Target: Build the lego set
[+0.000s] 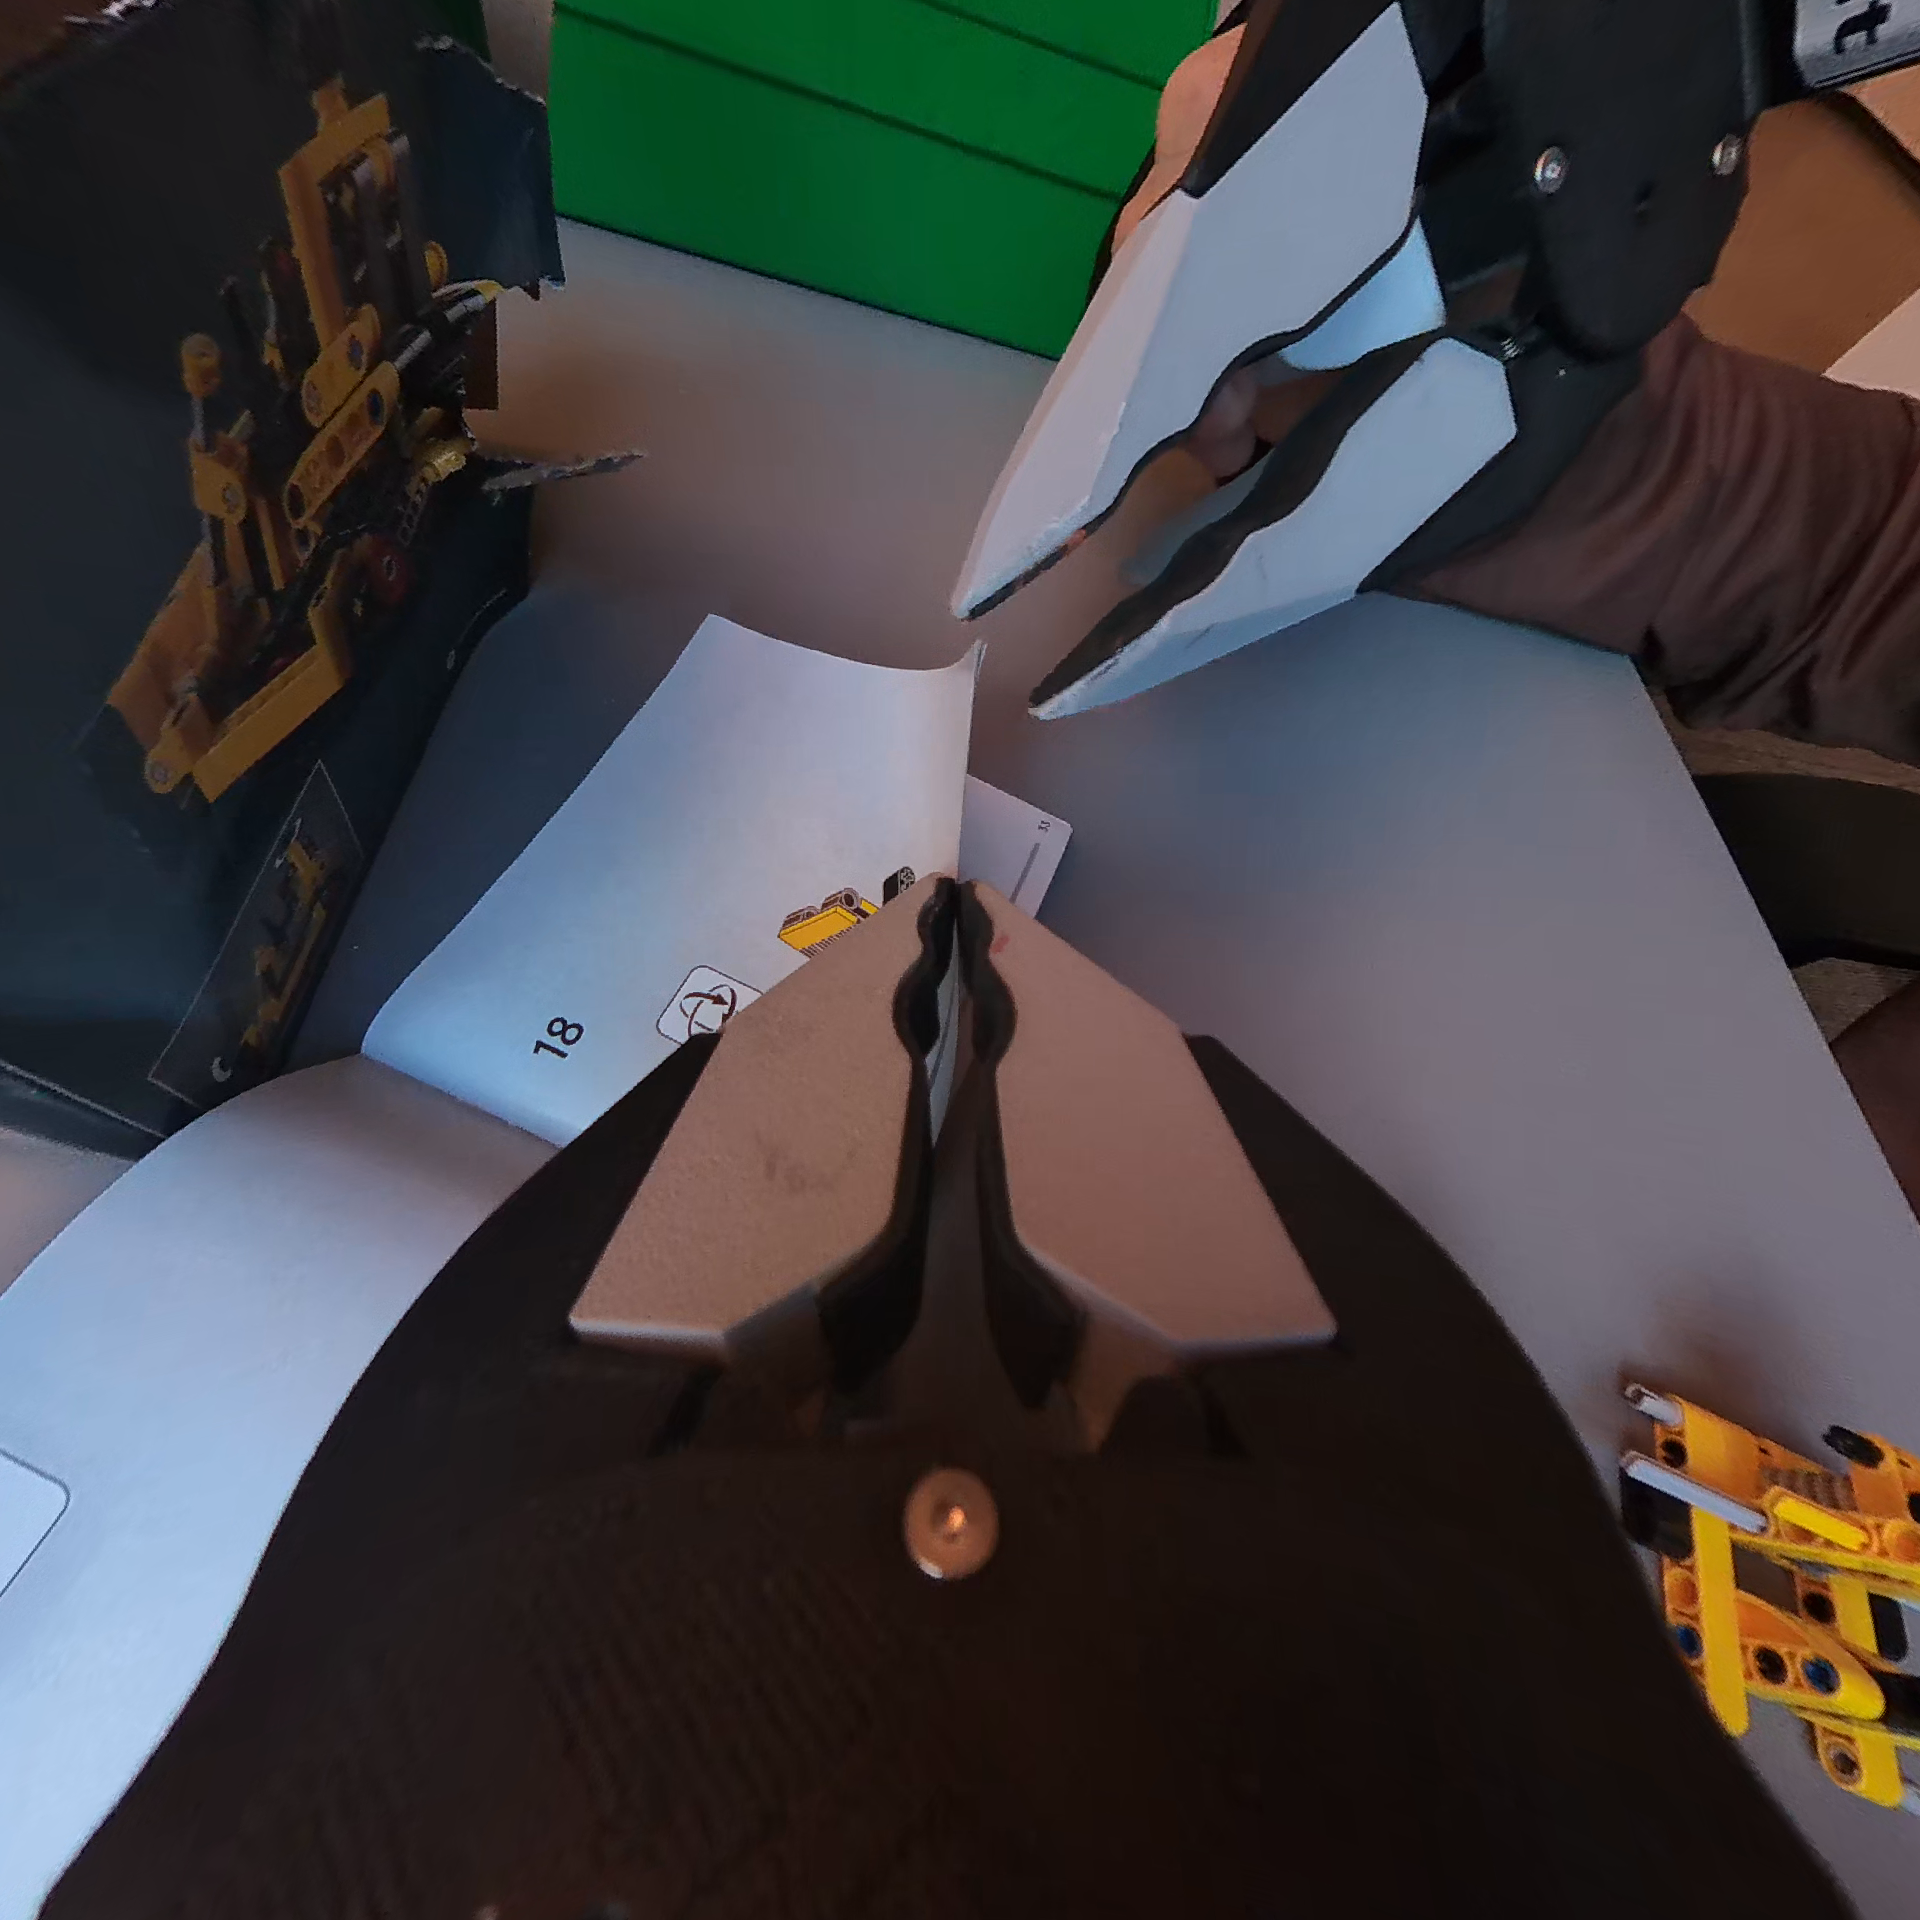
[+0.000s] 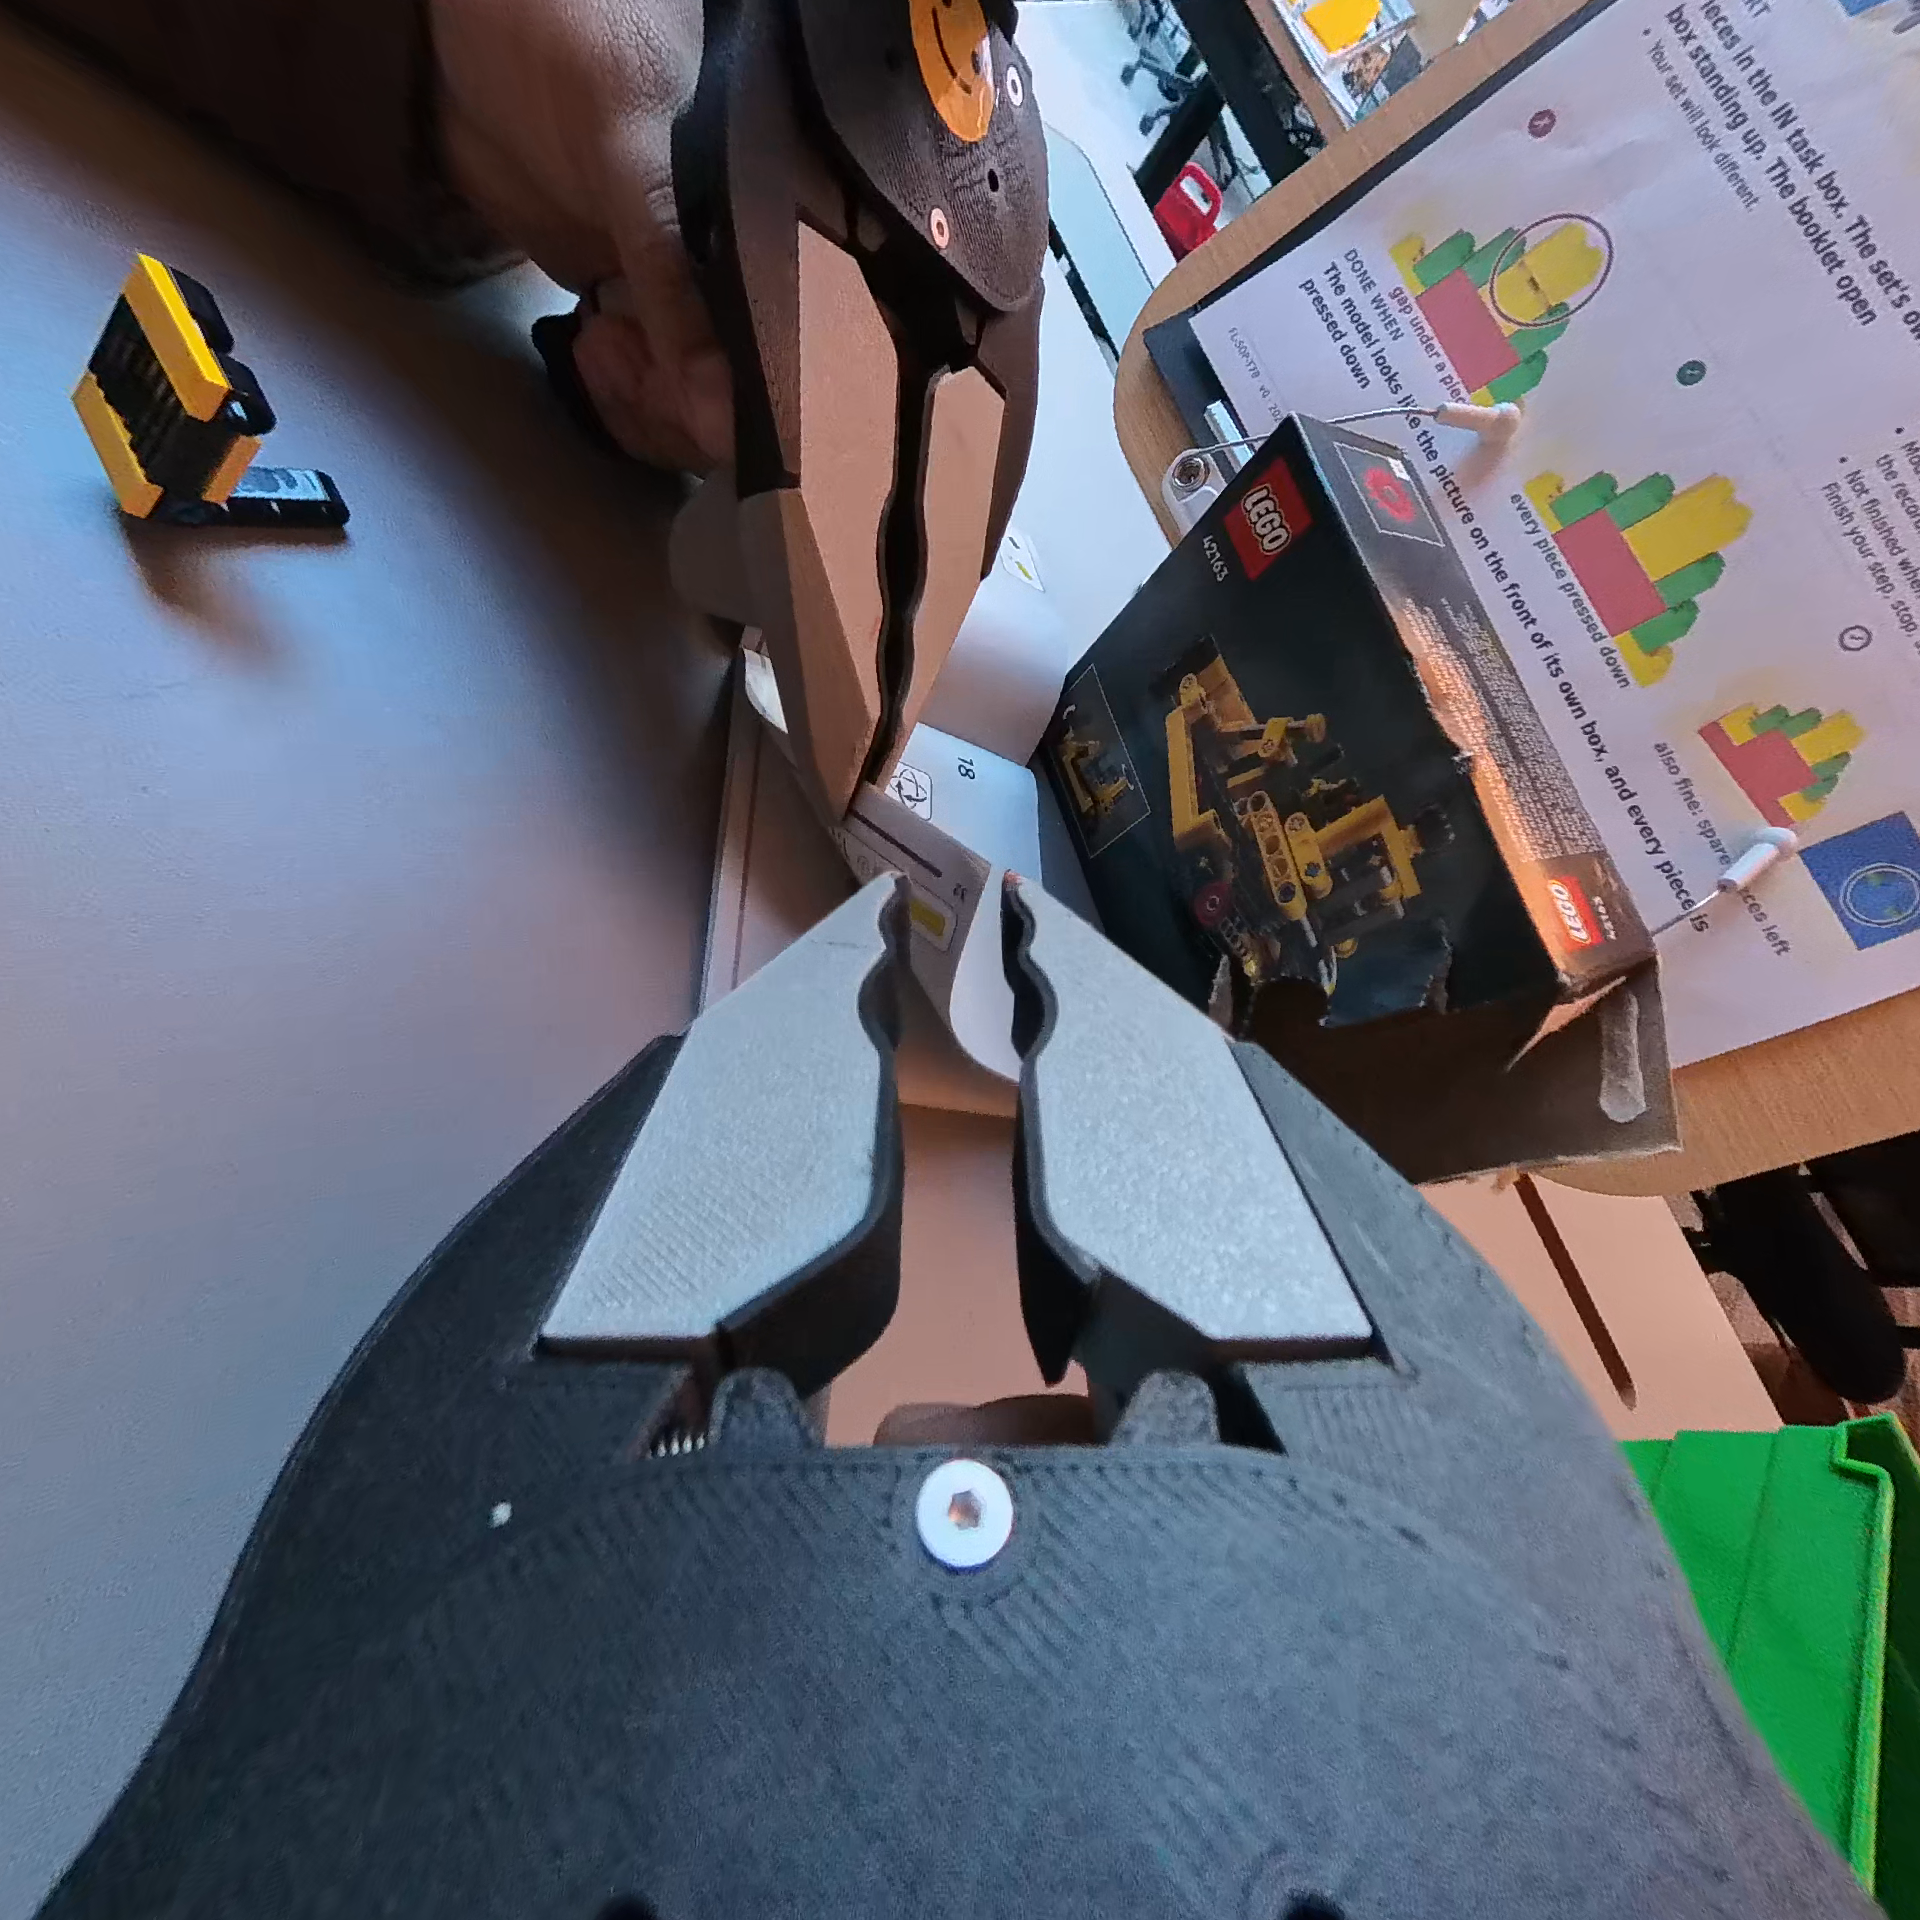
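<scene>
The instruction booklet (image 1: 727,831) lies open on the grey table, one page curling upward. My left gripper (image 1: 954,891) is shut on that page's edge; white paper shows between its pads. It also shows in the right wrist view (image 2: 873,790), pinching the page. My right gripper (image 2: 954,885) is open, its tips just above the curled page (image 2: 977,997); in the left wrist view (image 1: 1003,660) it hovers open beyond the page's top corner. A part-built yellow and black model (image 1: 1797,1590) sits at the right edge; it also shows far left in the right wrist view (image 2: 171,390).
The dark set box (image 1: 239,540) stands left of the booklet, its flap torn; it also shows in the right wrist view (image 2: 1351,748). A green bin (image 1: 831,156) stands behind. A printed guide sheet (image 2: 1662,416) lies on a wooden board. A person's brown sleeve (image 1: 1714,540) is at right. The tips of both grippers are at nearly the same place.
</scene>
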Motion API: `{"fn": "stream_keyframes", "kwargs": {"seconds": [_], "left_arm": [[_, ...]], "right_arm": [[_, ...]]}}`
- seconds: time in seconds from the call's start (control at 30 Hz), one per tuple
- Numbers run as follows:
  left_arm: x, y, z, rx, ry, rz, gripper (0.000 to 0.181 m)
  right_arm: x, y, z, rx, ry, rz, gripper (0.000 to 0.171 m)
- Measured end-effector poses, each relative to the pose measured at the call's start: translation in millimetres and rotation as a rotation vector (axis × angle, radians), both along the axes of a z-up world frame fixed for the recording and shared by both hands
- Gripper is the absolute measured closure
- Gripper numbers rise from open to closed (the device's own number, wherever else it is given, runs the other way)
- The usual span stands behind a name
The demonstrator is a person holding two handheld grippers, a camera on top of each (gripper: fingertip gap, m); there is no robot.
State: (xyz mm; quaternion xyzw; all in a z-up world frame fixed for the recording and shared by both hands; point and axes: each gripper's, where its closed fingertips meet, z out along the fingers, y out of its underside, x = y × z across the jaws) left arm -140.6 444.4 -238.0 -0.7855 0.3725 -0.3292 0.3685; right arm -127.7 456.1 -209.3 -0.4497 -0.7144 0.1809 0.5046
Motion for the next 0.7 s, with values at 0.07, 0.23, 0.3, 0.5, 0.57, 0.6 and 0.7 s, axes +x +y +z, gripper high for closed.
{"fn": "stream_keyframes", "kwargs": {"seconds": [0.07, 0.23, 0.3, 0.5, 0.57, 0.6, 0.7], "left_arm": [[0.0, 0.0, 0.1, 0.0, -0.001, 0.0, 0.181], [0.0, -0.2, -0.7, -0.001, 0.004, -0.001, 0.181], [-0.1, -0.1, -0.3, -0.002, 0.001, 0.0, 0.181], [0.2, -0.5, -1.4, -0.003, 0.008, -0.003, 0.181], [-0.2, 0.0, -1.3, -0.006, 0.006, 0.001, 0.181], [-0.8, 0.5, -1.3, -0.01, 0.003, 0.005, 0.181], [-1.7, 1.2, 0.4, -0.017, -0.014, 0.01, 0.181]], "right_arm": [[-0.1, -0.1, -1.6, 0.0, -0.006, 0.001, 0.158], [-0.9, -2.6, -4.2, 0.004, -0.018, 0.01, 0.158], [-0.5, -2.9, -3.6, 0.0, -0.016, 0.012, 0.158], [-0.1, -1.3, -6.2, 0.005, -0.029, 0.005, 0.16], [0.0, -1.7, -6.4, 0.005, -0.029, 0.007, 0.161], [0.2, -2.0, -6.2, 0.005, -0.029, 0.008, 0.162], [0.4, -2.8, -6.1, 0.001, -0.029, 0.012, 0.163]]}}
